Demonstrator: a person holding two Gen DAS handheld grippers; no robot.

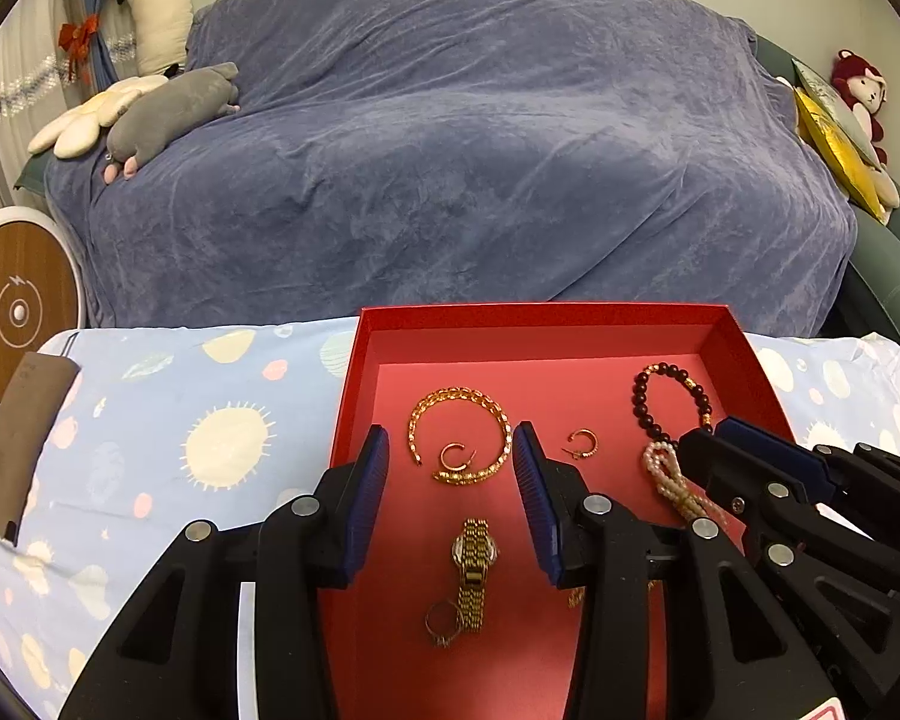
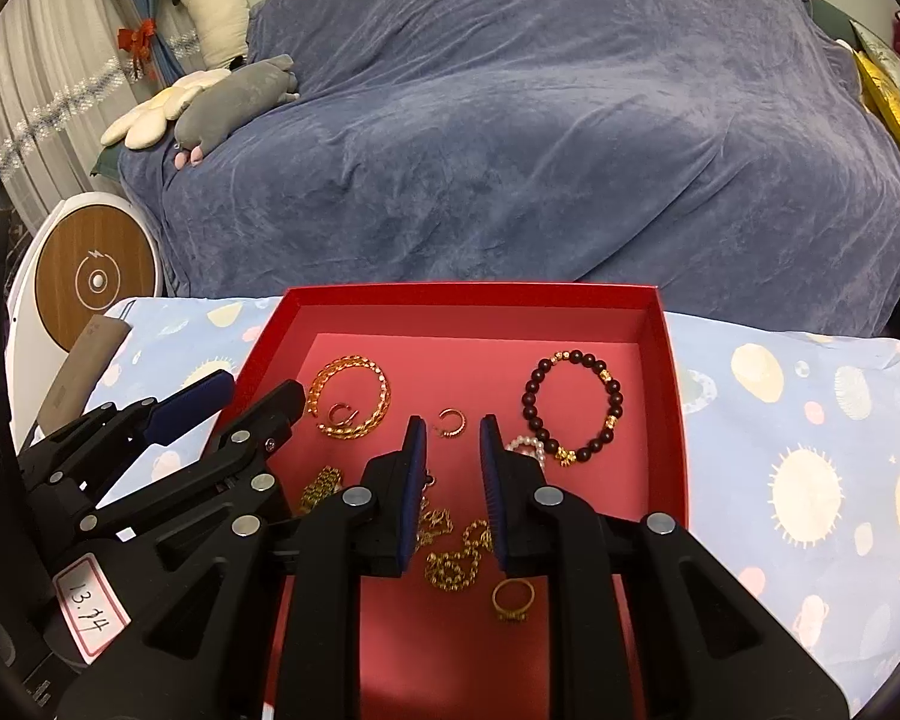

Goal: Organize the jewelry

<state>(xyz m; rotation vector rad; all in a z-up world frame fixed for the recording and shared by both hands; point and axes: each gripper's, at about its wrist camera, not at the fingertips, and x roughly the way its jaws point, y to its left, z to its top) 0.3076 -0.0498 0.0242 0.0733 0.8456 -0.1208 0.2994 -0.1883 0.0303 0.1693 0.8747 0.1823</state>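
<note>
- Here, the red box (image 1: pixel 354 396) sits on a planet-print cloth (image 1: pixel 168 414) before a blue-draped sofa (image 1: pixel 450 150).
- Left gripper (image 1: pixel 450 450): jaws parted, empty, hanging above the gold chain bracelet (image 1: pixel 459 435) and a gold hoop earring (image 1: pixel 455 456); gold watch (image 1: pixel 474 570) nearer.
- Right gripper (image 2: pixel 453 438): jaws narrowly apart, empty, over a gold necklace (image 2: pixel 456 558); gold ring (image 2: pixel 513 597) alongside.
- Dark bead bracelet (image 2: pixel 576 408) and pearl bracelet (image 2: pixel 525 447) lie right.

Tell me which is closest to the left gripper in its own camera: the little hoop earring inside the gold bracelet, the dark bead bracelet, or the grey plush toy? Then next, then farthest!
From the left gripper:
1. Hoop earring, between its fingers, in the red box.
2. Dark bead bracelet, right side of the box.
3. Grey plush toy, far left on the blue-covered sofa.
</note>
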